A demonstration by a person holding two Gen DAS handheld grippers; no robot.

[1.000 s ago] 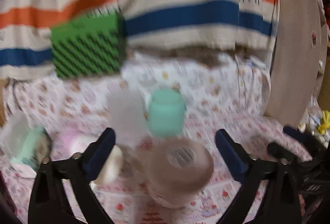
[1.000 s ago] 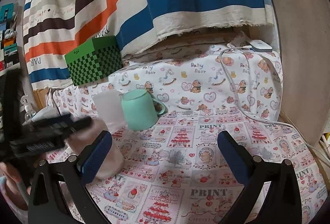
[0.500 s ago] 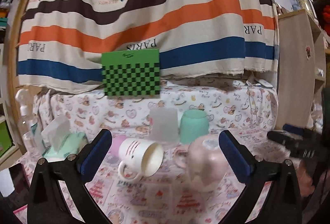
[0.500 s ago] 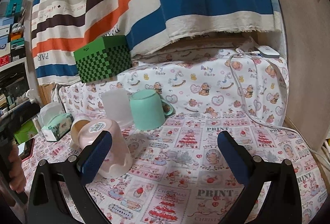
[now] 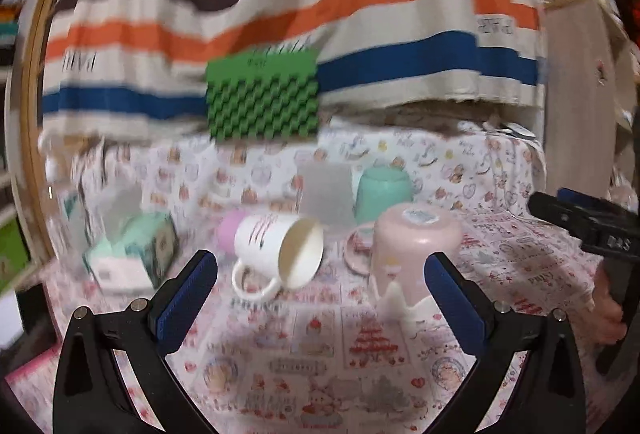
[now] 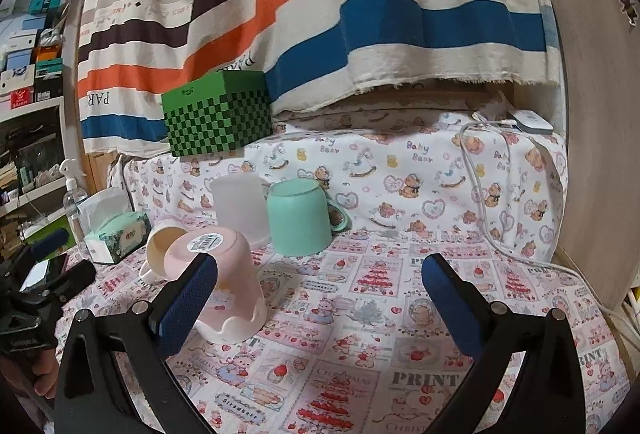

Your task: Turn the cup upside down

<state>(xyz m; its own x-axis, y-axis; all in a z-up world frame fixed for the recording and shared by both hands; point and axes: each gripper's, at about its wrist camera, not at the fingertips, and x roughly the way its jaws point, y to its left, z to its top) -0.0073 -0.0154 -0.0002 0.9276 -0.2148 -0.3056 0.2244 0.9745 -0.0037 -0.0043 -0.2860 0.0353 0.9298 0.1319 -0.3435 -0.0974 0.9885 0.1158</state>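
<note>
Both grippers are held with jaws wide apart and empty. Ahead of the left gripper (image 5: pixel 320 290), the nearer one, a white mug (image 5: pixel 280 248) is seen lying on its side on the printed tablecloth (image 6: pixel 400 314), mouth turned rightward toward an already inverted pink cup (image 6: pixel 224 282).

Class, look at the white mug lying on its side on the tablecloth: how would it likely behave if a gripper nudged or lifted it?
The white mug lies on its curved side, so a nudge would probably roll it, until its handle catches the cloth. It looks glazed and ceramic, so likely slippery, fairly heavy and breakable if dropped.
</note>
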